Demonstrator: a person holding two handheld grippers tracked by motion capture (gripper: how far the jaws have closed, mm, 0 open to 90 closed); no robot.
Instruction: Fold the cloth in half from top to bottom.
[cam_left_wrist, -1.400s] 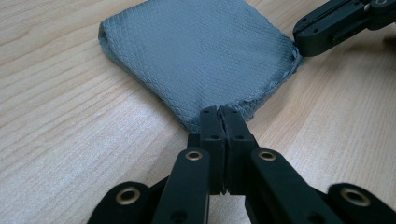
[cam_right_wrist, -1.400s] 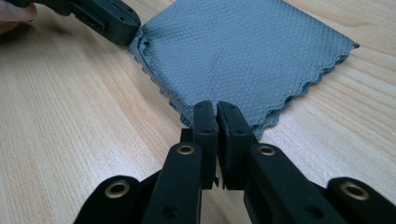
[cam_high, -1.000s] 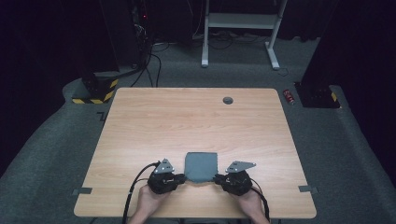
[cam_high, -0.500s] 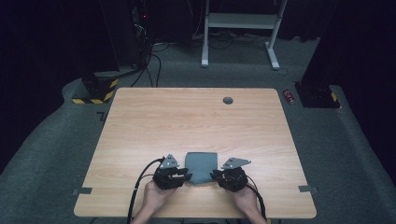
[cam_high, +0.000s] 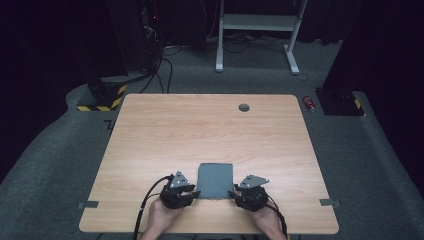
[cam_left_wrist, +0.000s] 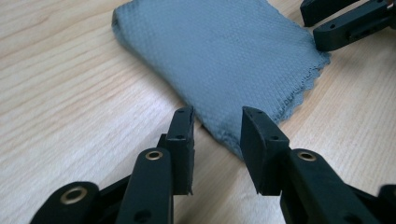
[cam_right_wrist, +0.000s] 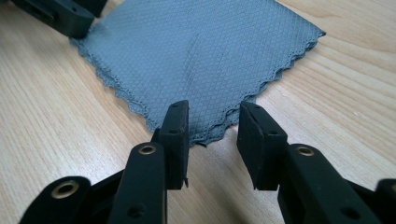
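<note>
Red floor item (cam_high: 310, 103), maybe can

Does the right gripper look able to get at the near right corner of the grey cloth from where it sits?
Probably yes. The right gripper is open, its jaws straddling the cloth corner on bare table, with nothing between them and the scalloped edge.

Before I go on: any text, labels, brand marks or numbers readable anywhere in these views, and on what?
None can be read.
The grey cloth has a woven diamond pattern and scalloped edges, no print or tag showing.
The left claw and right claw show bare black jaws with screw holes, no markings.
The small red object on the floor beyond the table is too small to read.
</note>
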